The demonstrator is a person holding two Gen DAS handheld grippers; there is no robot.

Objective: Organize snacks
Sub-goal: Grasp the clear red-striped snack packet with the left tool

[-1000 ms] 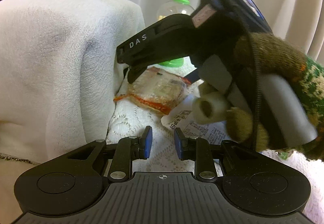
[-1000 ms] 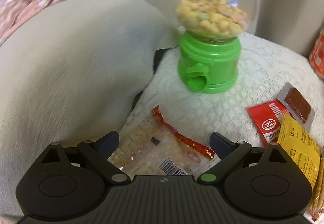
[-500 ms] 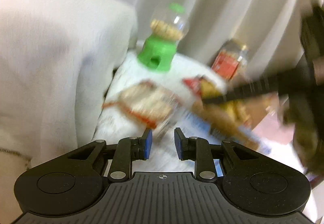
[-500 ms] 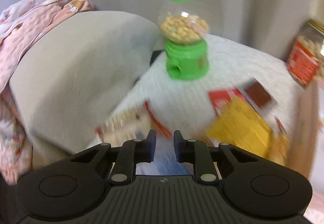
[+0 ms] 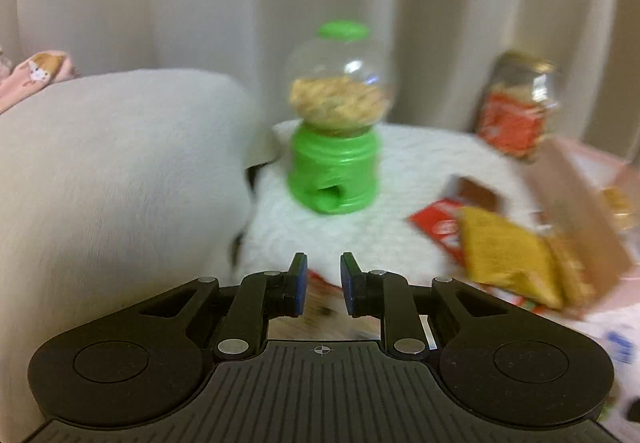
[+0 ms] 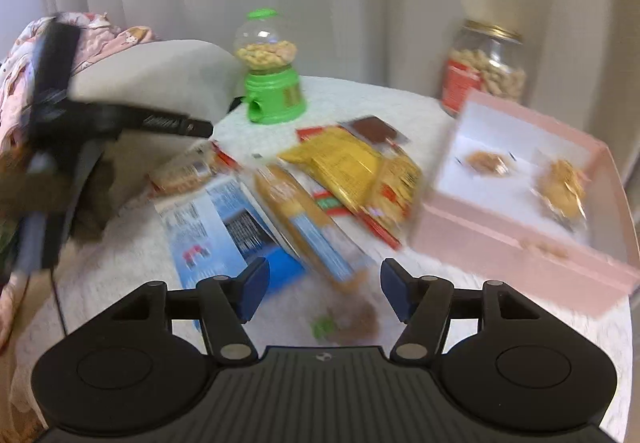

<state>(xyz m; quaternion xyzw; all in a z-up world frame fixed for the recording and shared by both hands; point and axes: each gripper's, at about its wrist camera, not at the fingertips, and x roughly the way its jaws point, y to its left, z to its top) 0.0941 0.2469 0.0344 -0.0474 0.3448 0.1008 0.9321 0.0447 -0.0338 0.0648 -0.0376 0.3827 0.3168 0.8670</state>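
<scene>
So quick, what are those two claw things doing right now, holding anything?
Left gripper: closed, nothing between its pads.
Right gripper: open and empty; its jaws have just been opening, above the snack packets.

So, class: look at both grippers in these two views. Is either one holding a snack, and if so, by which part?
Neither. The left gripper is shut with nothing between its pads. The right gripper has just been opening, nothing gripped.

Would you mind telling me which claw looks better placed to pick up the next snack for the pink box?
Probably the right claw: its jaws, just opening, hang empty over the snack pile beside the pink box. The left claw is shut.
</scene>
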